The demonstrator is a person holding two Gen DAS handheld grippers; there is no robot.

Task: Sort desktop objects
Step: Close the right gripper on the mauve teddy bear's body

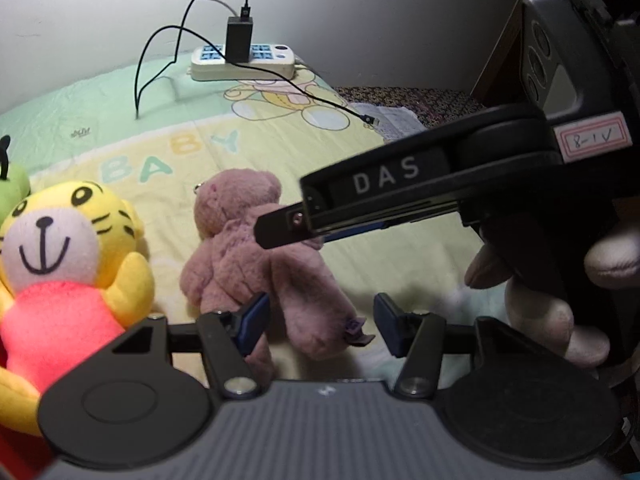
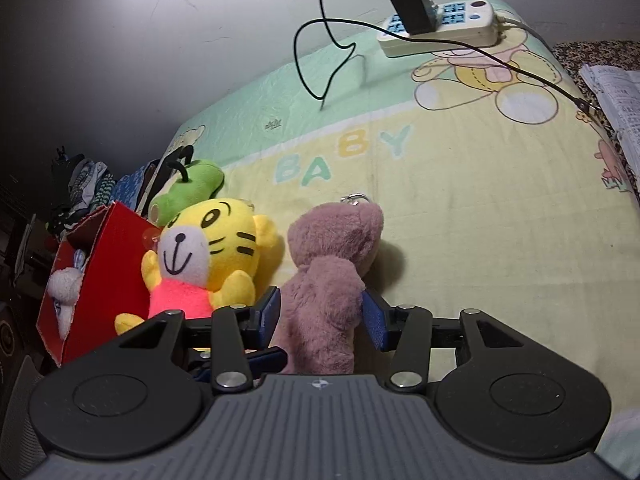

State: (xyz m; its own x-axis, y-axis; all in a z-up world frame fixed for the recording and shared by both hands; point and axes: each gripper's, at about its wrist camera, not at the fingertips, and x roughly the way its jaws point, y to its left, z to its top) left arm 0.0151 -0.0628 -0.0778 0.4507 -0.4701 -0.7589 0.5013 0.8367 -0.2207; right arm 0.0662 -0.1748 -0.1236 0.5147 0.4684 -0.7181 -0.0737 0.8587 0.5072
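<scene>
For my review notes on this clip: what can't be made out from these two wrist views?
- Pink bear: its face is turned away in both views; the right gripper brackets its body, contact unclear.
- Red box: contents mostly hidden by its wall, right view.
- Green plush: half hidden behind the yellow tiger; cut by the edge in the left view.
- Left gripper: open over the bear's leg.

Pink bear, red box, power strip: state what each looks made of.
Pink bear: soft plush fabric, its fuzzy matted pile showing. Red box: probably cardboard, matte, with thin folded flaps and a raw edge. Power strip: likely hard plastic, a smooth cream shell with a slight sheen.
</scene>
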